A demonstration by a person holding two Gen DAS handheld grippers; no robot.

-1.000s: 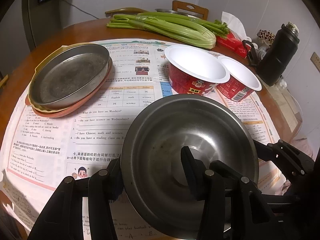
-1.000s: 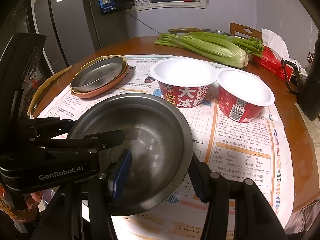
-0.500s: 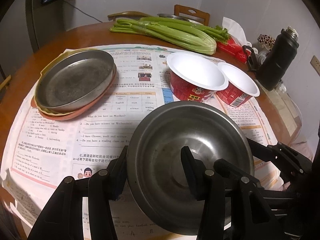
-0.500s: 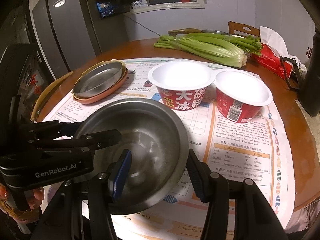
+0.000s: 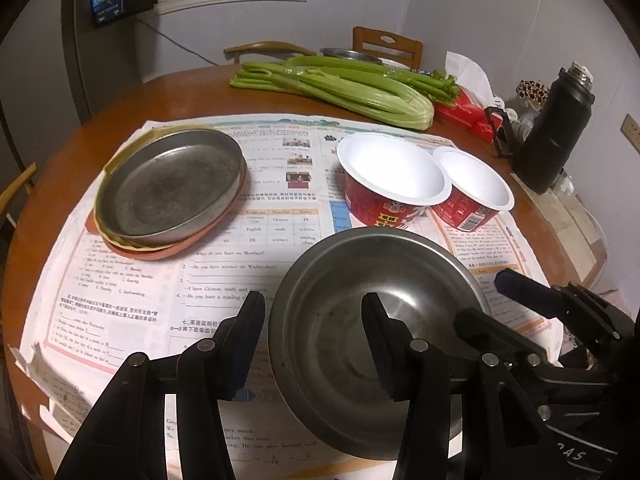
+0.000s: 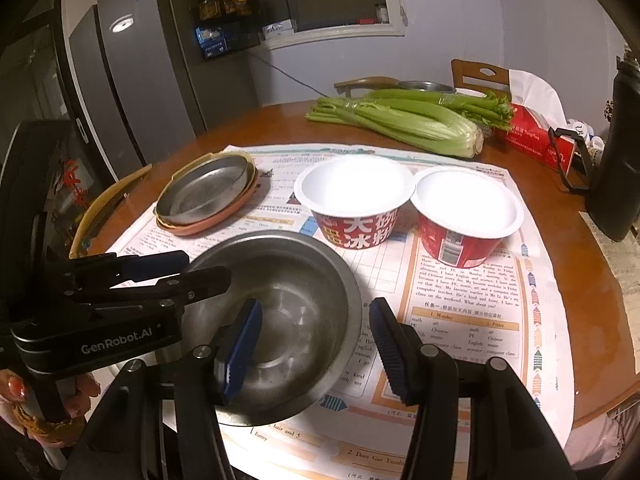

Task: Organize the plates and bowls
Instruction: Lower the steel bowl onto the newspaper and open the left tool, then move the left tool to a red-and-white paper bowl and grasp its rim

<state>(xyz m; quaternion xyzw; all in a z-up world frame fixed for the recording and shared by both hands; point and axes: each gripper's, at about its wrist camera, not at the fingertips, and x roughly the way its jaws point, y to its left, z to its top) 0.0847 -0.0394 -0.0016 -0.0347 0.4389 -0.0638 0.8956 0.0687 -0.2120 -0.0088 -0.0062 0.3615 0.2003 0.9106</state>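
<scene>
Gripper [image 6: 120, 280] | "GenRobot.AI"; red bowl [image 6: 356, 216] | "大碗冰粉"; paper [image 6: 464, 292] | English text

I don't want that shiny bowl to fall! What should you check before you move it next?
1. Left tool straddles the steel bowl rim: ok.
2. Right tool straddles the opposite rim: ok.
3. Left tool's pinch tight: cannot tell.
4. Steel bowl empty: ok.
5. Larger red bowl and smaller red bowl upright, empty: ok.
6. Metal plate stacked on the orange plate: ok.
</scene>
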